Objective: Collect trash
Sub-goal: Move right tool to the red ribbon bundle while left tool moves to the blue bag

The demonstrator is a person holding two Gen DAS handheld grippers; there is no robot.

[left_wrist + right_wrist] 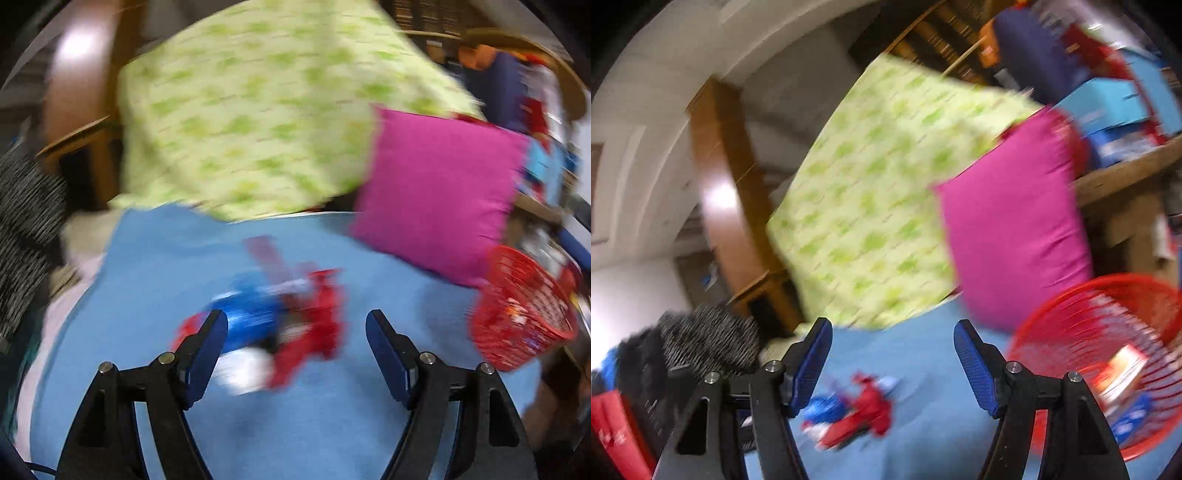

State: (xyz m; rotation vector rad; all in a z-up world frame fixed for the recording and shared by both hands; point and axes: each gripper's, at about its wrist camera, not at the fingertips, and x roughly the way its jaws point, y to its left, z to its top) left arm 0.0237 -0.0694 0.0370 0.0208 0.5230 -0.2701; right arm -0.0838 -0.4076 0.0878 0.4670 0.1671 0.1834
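I see both grippers, left (297, 328) and right (892, 338), gaping empty over blurred wrappers (273, 325) on a blue sheet (295, 424); pillows (436, 206) behind, red basket (1108, 354) right, its contents visible only from my right camera.

Open blue bedspread (295, 435) ahead; pillows (436, 206) behind

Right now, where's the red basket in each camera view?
Left wrist: red basket at the right edge, beside the open left gripper.
Right wrist: lower right corner, wrappers inside.
Shared landmark: the pink pillow just above and left of it.
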